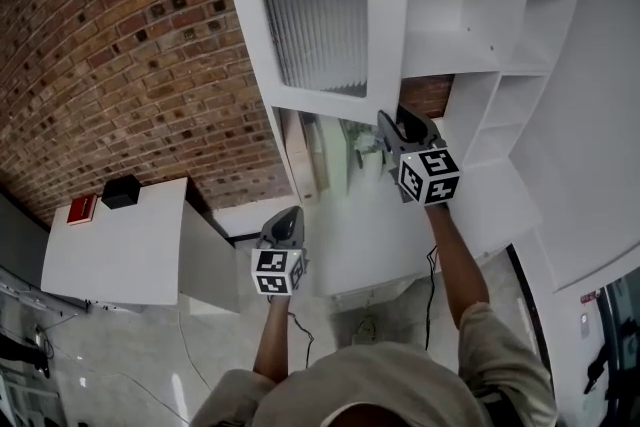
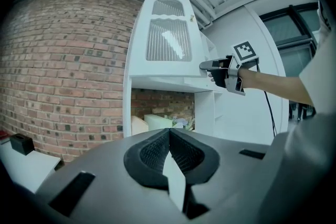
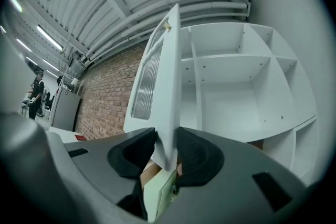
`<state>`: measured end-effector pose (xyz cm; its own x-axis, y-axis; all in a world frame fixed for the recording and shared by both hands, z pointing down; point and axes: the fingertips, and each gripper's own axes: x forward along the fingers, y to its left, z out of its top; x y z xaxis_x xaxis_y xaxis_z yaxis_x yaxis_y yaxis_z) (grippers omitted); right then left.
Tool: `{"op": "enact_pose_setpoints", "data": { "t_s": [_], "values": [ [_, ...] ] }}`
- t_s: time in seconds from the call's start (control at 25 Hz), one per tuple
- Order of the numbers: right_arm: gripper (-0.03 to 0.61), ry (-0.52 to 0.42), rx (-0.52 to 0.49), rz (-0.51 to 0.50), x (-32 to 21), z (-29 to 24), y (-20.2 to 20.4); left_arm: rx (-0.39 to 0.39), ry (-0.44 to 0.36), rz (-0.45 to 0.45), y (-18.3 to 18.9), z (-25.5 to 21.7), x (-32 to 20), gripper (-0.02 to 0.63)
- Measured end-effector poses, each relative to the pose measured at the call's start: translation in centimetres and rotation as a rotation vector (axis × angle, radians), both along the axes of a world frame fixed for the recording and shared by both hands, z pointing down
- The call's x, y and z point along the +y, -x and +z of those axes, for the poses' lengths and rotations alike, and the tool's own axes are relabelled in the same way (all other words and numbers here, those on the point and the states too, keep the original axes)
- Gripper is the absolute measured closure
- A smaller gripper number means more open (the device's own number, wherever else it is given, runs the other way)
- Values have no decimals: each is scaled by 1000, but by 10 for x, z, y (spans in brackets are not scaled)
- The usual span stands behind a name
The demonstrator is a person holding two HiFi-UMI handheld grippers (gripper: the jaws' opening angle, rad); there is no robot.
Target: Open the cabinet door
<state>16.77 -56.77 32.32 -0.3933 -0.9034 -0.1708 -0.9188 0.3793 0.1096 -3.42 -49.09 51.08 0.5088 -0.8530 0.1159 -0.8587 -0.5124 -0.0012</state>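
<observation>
Cabinet door (image 1: 325,15), standing partly swung out from the white shelf unit (image 1: 480,5), with its lower free edge clamped between the right tongs (image 3: 167,152). Left tongs (image 2: 169,150) were pressed together on nothing, well apart from the door. Likely hazard: the pads gripped only a thin edge, so a pull off the hinge arc could have slipped them free.

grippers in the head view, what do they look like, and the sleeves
The left gripper and right gripper are grey with black ribbed pads, each carrying a white cube with black square markers and a thin dark cable. Sleeves are beige.
</observation>
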Motion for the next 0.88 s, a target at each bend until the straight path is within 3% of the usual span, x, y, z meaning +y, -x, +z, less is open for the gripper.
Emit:
{"op": "enact_pose_setpoints", "data": {
  "t_s": [0.32, 0.88],
  "values": [
    [455, 10, -2, 32, 37, 0, 22, 7, 21, -50, 47, 13, 53, 588],
    [485, 15, 39, 0, 97, 3, 69, 15, 4, -122, 88, 8, 127, 588]
  ]
}}
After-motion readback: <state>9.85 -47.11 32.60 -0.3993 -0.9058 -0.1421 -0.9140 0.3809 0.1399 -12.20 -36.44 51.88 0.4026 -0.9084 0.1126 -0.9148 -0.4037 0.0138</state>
